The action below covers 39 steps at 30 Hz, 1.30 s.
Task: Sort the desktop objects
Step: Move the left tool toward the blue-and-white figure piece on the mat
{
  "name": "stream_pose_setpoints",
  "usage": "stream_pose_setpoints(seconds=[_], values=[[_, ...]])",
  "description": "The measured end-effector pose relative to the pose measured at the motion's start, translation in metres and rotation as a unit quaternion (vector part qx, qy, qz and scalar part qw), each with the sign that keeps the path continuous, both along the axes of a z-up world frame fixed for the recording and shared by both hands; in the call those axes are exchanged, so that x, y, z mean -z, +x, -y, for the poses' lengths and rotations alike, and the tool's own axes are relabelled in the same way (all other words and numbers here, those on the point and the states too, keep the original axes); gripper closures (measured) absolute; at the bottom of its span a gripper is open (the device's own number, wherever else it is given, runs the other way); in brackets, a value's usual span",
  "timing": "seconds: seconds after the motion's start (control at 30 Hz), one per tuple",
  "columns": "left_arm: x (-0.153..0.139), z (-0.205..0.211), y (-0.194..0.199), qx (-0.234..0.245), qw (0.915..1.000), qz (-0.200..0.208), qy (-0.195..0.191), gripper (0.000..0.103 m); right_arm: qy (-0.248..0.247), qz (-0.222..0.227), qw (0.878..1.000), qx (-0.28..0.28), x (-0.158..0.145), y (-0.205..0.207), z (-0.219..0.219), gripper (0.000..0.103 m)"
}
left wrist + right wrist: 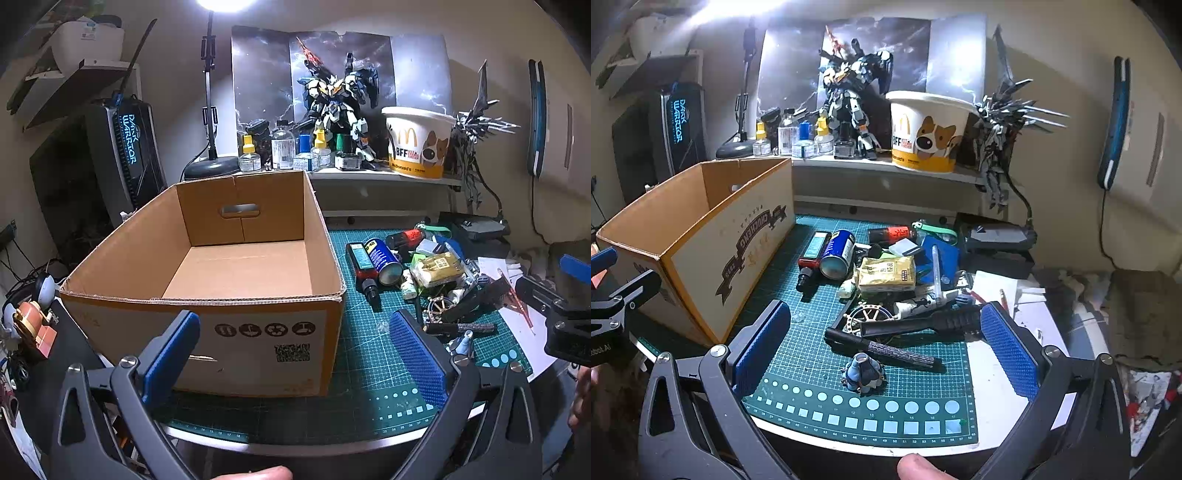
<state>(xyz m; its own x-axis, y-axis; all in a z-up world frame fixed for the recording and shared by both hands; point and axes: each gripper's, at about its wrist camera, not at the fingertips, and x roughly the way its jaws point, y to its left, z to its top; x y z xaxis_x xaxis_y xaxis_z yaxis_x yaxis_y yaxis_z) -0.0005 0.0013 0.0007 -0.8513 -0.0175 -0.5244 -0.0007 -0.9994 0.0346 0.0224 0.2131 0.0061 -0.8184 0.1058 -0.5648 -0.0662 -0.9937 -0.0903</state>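
The cardboard box [207, 258] is plain brown inside. The cutting mat [812, 354] is green with a white grid and pale circles and squares. The can [837, 254] is blue. The bucket [925, 133] is white and yellow. The marker [886, 350] is black.

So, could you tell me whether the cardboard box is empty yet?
Empty: the left wrist view shows the cardboard box with its floor bare.

L wrist cam faces cardboard box [207, 280], R cam faces clutter, both share green mat [812, 354]
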Motion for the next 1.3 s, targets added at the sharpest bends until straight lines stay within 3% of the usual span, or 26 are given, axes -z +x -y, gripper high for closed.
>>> stream_pose_setpoints(seconds=[0.5,0.67,0.73,0.87,0.93,1.03,1.3], values=[[-0.006,-0.013,-0.004,0.013,0.9999,-0.005,-0.008,0.000,-0.021,0.009,0.999,-0.023,0.005,-0.004,-0.008,0.000],[-0.001,-0.013,-0.006,0.068,0.9965,0.005,0.048,0.000,-0.035,0.008,0.999,-0.036,0.002,-0.005,-0.019,0.000],[0.002,-0.020,-0.004,0.079,0.9961,-0.006,0.038,0.000,-0.032,0.006,0.999,-0.037,0.002,-0.004,-0.026,0.000],[0.004,-0.048,0.003,0.109,0.9927,-0.028,-0.042,0.000,-0.038,0.002,0.998,-0.042,0.003,-0.002,-0.046,0.000],[0.007,-0.055,0.005,0.124,0.9908,-0.031,-0.045,0.001,-0.045,0.003,0.998,-0.043,0.005,-0.001,-0.055,0.000],[0.013,-0.058,0.007,0.153,0.9878,-0.026,-0.015,0.007,-0.052,0.005,0.998,-0.044,0.009,0.000,-0.068,0.000],[0.034,-0.071,0.006,0.187,0.9823,-0.007,0.014,0.008,-0.056,0.022,0.996,-0.073,0.027,0.001,-0.077,0.006]])
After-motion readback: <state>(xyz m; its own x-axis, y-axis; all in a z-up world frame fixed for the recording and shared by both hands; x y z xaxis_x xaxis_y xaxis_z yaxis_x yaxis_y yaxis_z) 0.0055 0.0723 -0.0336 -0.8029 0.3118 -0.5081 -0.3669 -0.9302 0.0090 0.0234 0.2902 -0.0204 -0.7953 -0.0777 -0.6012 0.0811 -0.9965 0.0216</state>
